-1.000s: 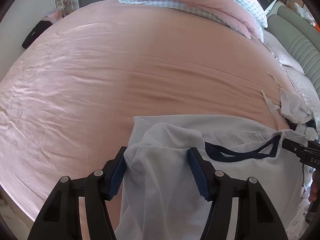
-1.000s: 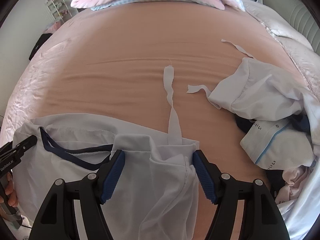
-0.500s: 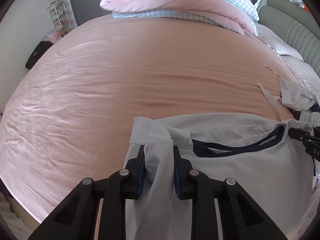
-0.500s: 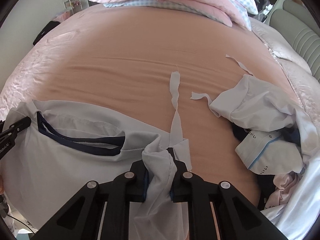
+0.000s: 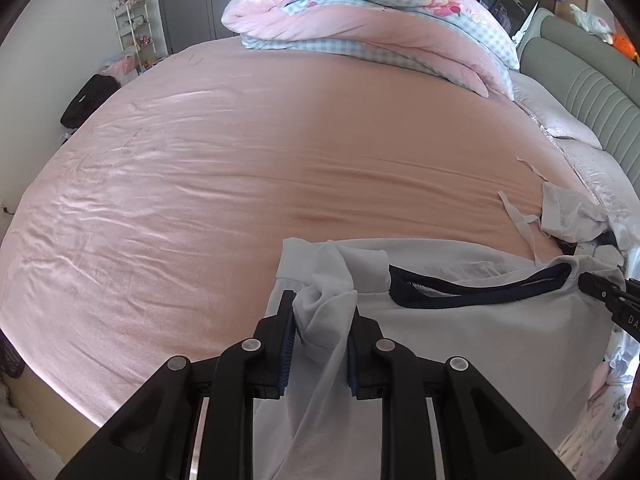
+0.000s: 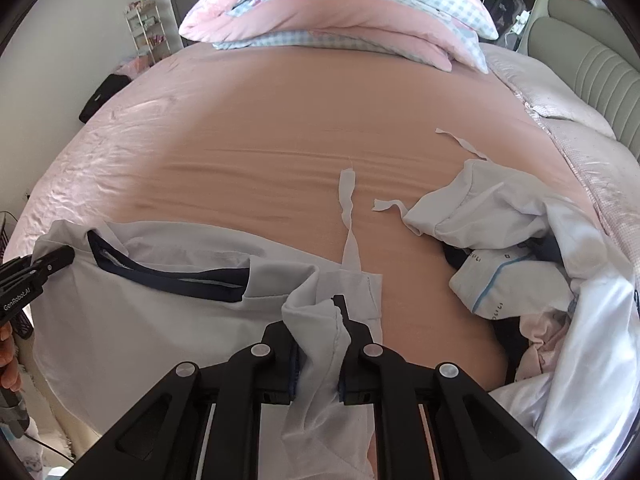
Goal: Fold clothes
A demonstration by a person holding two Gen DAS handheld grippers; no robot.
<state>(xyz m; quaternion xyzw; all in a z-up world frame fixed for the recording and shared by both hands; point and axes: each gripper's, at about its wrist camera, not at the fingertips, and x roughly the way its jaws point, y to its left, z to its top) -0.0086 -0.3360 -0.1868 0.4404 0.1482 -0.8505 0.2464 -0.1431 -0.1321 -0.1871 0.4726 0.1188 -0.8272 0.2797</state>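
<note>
A pale grey-blue T-shirt (image 5: 480, 340) with a navy neckline (image 6: 168, 276) lies at the near edge of the pink bed (image 5: 240, 160). My left gripper (image 5: 322, 308) is shut on a bunched fold at one shoulder. At the other shoulder my right gripper (image 6: 316, 316) is shut on a similar bunch, and the cloth hangs down between its fingers. The neckline stretches between the two grips. Each gripper's tip shows in the other's view: the right gripper (image 5: 600, 288) in the left wrist view, the left gripper (image 6: 48, 264) in the right wrist view.
A heap of white clothes (image 6: 500, 240) lies to the right, with loose white fabric strips (image 6: 348, 200) beside it. A folded pink and checked quilt (image 5: 360, 20) sits at the far end. The green headboard (image 5: 592, 92) runs along the right. A person's hand (image 6: 8, 356) shows at the left edge.
Both grippers went from open around the shirt's shoulders to shut on them. Both have since risen a little, drawing the pinched cloth up off the bed.
</note>
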